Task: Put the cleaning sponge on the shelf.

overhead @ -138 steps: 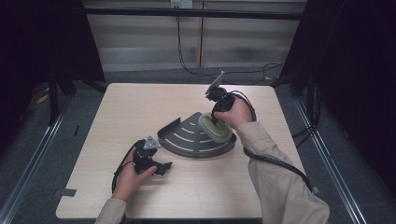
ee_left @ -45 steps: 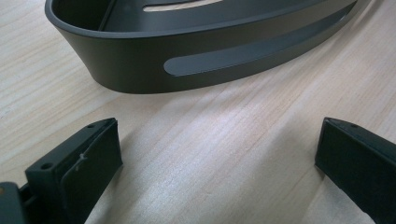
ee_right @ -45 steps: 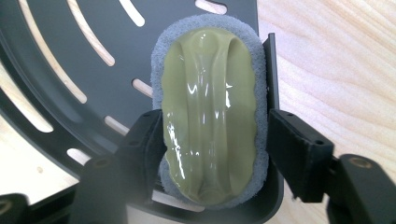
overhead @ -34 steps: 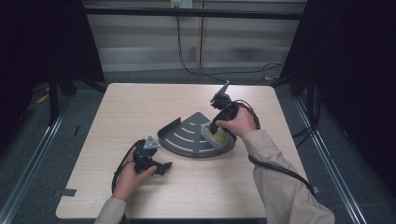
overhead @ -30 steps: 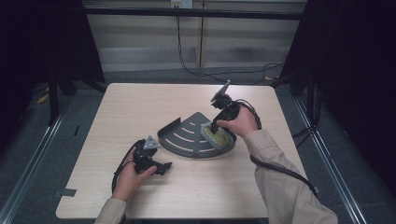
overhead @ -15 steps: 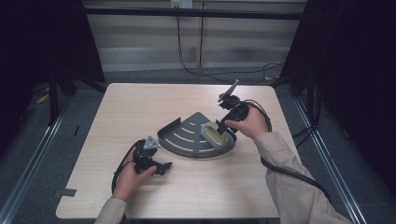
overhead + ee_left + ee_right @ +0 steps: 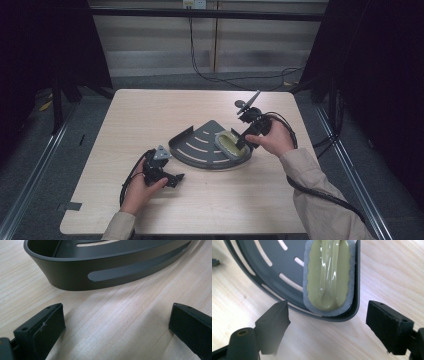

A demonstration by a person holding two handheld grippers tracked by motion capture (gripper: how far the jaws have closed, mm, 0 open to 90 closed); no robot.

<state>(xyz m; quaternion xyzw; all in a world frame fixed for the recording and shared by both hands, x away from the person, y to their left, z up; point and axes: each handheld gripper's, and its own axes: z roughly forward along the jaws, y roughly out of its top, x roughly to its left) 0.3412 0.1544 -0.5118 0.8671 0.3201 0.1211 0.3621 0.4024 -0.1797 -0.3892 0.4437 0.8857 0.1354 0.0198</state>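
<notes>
The sponge (image 7: 329,277) lies in the grey corner tray (image 7: 262,270), just ahead of the right gripper (image 7: 327,327), whose jaws stand spread and empty. Best to withdraw straight back without clipping the tray's rim. The left gripper (image 7: 112,332) rests spread on the worktop (image 7: 112,315).

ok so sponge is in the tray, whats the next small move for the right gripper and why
Probably lift the right gripper clear. Its jaws stand open with nothing between them, and the sponge lies flat inside the grey corner tray against its wall, so the placing looks done.
</notes>
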